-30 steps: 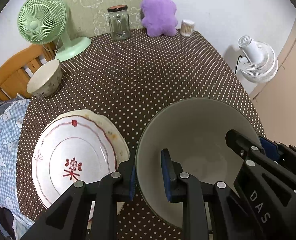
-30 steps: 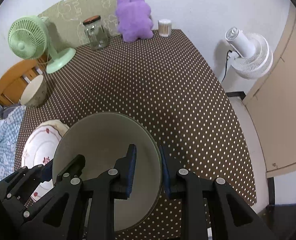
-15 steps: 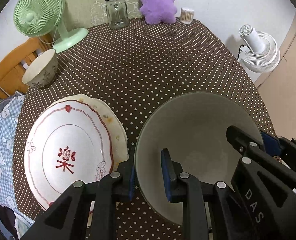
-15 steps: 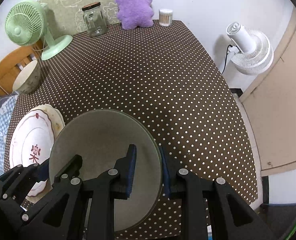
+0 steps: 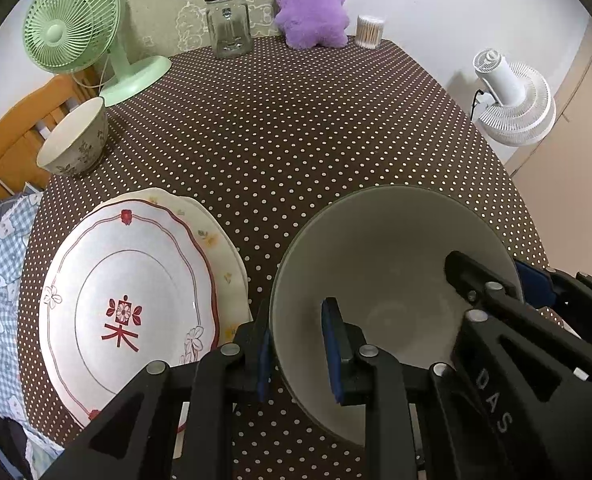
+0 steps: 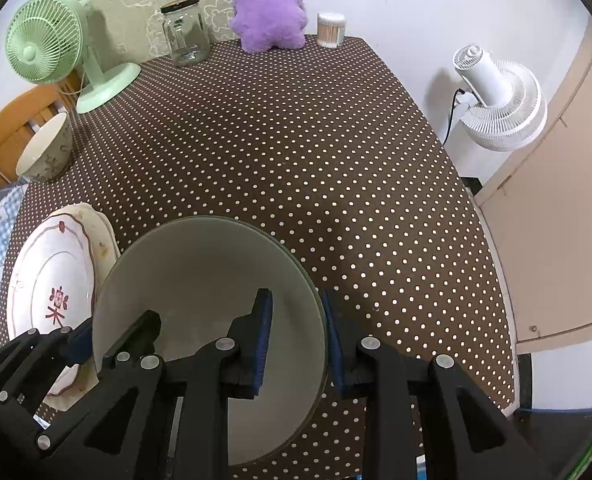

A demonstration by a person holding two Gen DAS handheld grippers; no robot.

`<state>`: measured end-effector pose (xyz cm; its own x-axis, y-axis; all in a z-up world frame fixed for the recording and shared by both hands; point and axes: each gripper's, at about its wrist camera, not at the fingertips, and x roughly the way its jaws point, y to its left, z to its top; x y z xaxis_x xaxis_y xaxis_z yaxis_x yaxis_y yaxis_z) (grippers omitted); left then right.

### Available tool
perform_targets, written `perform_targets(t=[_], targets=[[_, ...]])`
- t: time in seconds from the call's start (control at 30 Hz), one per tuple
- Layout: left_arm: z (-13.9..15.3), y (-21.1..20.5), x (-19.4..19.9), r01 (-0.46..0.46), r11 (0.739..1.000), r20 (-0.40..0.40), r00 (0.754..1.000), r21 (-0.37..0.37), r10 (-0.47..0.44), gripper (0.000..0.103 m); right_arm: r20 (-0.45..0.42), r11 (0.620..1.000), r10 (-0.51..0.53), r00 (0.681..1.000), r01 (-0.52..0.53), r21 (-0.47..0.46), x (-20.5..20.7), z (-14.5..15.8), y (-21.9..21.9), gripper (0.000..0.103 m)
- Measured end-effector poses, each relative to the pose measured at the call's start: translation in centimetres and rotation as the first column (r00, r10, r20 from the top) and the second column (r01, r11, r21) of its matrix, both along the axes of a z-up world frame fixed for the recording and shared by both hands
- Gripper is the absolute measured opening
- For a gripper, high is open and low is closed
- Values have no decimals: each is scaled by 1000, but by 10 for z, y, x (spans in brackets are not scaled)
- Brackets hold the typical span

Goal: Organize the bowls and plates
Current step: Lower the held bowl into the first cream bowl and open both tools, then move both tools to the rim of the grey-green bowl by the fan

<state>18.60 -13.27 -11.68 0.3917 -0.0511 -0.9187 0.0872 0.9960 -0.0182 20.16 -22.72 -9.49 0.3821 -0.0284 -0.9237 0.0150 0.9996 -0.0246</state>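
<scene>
two grippers easing their hold on one grey bowl

two sets of tongs are straddling opposite sides of the grey bowl, one finger inside the wall and one outside on each. the left gripper is sitting at the bowl's left rim and the right gripper at its right rim. both pairs of jaws are opening at this moment with the rim between them. in the left wrist view a gap is showing between the inner pad and the wall. in the right wrist view the pads are standing off the rim as well, so neither looks to be pinching now.

the two-sided hold makes sense for a wide, deep bowl, since one pinch on a thin rim would let it tip. with both sets of jaws opening, this is probably the release, with the bowl resting on the dotted tablecloth right under the tongs.

the bowl is sitting mouth up, and being round it has no long axis across the table. its only axis is running vertically through the base.

just left of the left gripper, the stacked plates are lying flat, the red-trimmed one on top. further ahead and to the left, the small floral bowl is standing upright near the table edge, well apart from the tongs, and probably needs gathering next.
</scene>
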Motion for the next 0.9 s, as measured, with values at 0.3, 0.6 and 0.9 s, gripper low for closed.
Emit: perform_targets(t=[0.3,0.6,0.9], targets=[[11,0,-3,-29,999,-5,1000,-41,29,64,-1,995,96,995,-96,42,-1,11,2,70],[52,4,-7,-112,993,85,990,-45,115,79,79,973,208,975,-214,88,4,50,1,71],[82,28,-3,-173,984,150,973,-38,177,80,150,961,248,957,-263,87,10,82,21,71]])
